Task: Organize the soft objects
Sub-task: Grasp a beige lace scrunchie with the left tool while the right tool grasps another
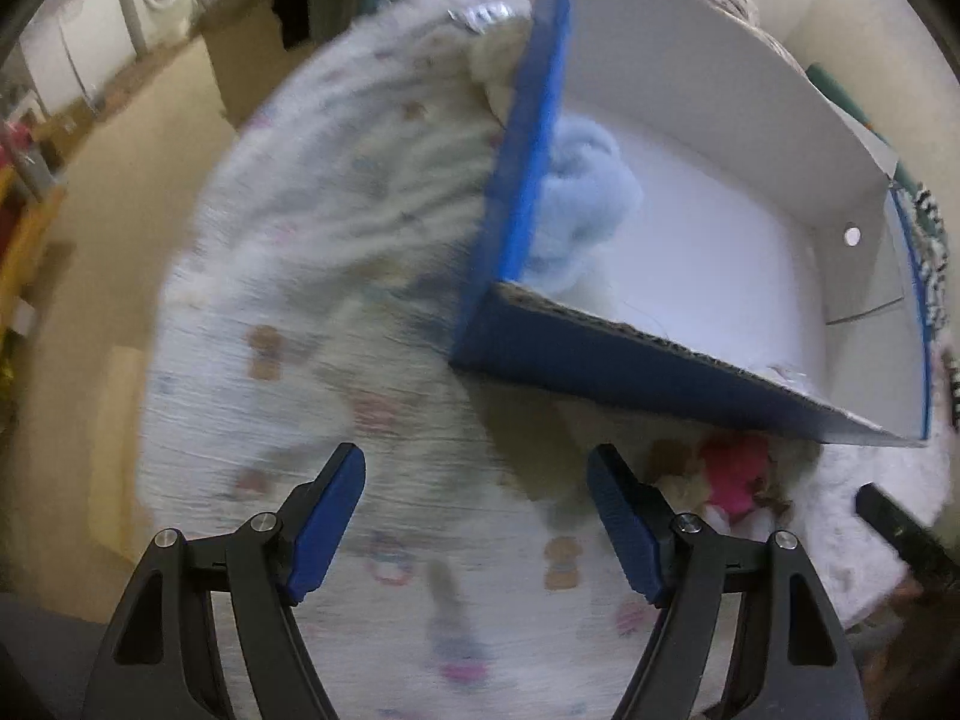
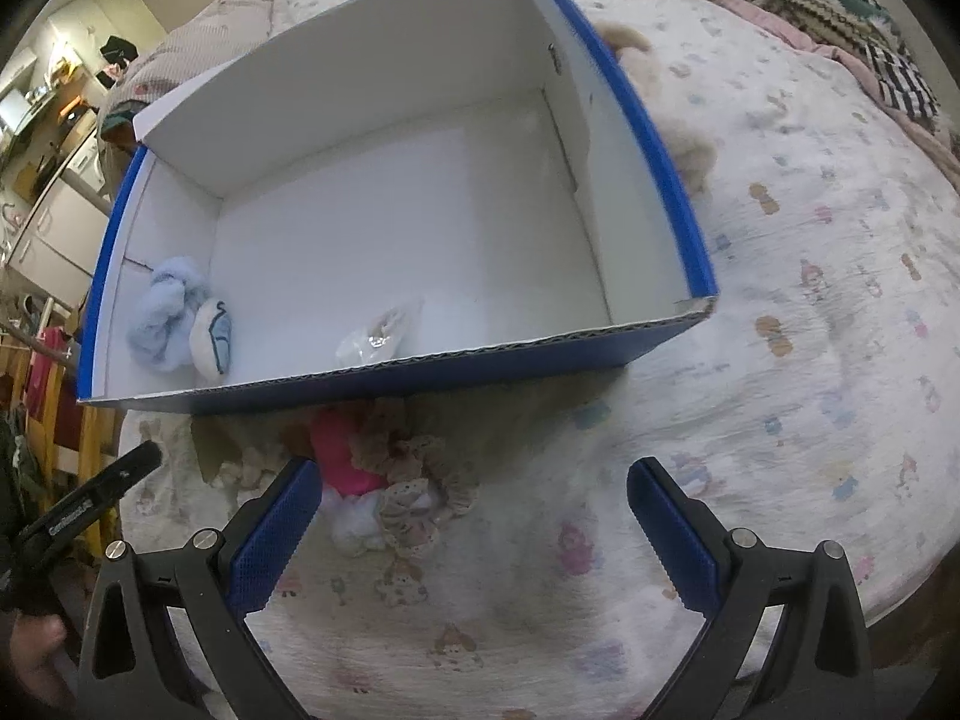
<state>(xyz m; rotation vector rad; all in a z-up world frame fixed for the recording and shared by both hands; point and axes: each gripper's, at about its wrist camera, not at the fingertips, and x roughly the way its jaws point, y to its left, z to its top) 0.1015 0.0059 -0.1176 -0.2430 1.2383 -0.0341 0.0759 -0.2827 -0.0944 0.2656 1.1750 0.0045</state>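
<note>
Left gripper (image 1: pixel 477 519) and right gripper (image 2: pixel 474 528) both gape wide over the printed blanket (image 2: pixel 810 360), holding nothing. Pink soft toy (image 2: pixel 342 450) lies with scrunchies (image 2: pixel 414 498) just before the blue box (image 2: pixel 420 378); pale blue plush (image 2: pixel 168 312) sits inside, in a corner.

We hold our left gripper (image 1: pixel 477 516) tipped steeply down, its blue pads spread wide with nothing between them, short of the near corner of the box (image 1: pixel 630 360). Our right gripper (image 2: pixel 474 531) points down just as steeply on the near side of the box (image 2: pixel 420 372), its jaws wide and bare. Our left gripper's black arm (image 2: pixel 90 504) shows beside it.
</note>
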